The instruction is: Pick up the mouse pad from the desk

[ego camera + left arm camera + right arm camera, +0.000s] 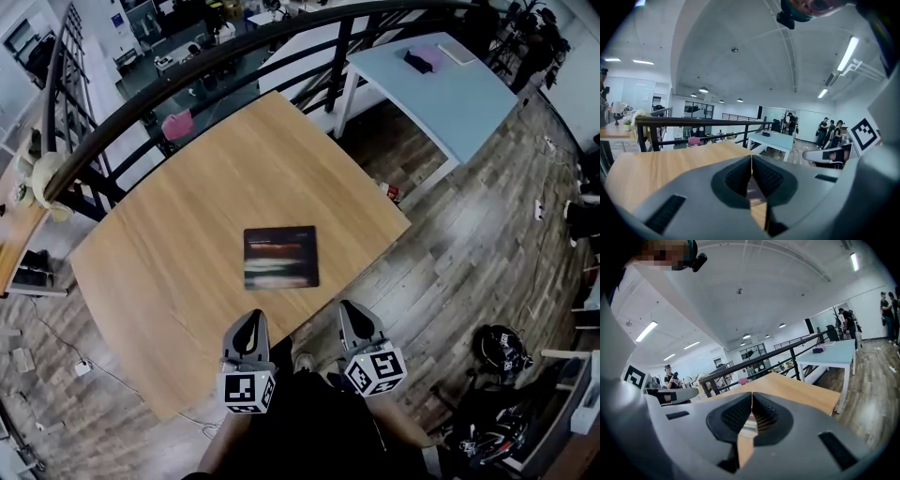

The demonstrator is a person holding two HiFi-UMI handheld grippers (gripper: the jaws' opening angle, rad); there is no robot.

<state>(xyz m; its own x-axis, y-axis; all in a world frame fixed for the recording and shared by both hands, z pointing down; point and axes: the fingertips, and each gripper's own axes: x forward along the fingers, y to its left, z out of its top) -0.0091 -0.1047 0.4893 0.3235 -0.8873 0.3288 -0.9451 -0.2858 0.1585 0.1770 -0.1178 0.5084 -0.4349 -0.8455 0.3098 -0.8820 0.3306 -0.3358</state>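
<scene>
Lt-blue table (450, 89) w/ purple item (424, 60), black railing (693, 120), wood floor (487, 234), ppl (829, 133) in bkgd

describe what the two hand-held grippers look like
The left hand-held gripper and right hand-held gripper are grey, with tapered jaws and dark ribbed pads. Each carries a white cube with black square markers. The person wears dark clothing.

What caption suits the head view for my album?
Left tongs and right tongs, both shut, at the edge of the desk; the mouse pad lies untouched ahead.
</scene>
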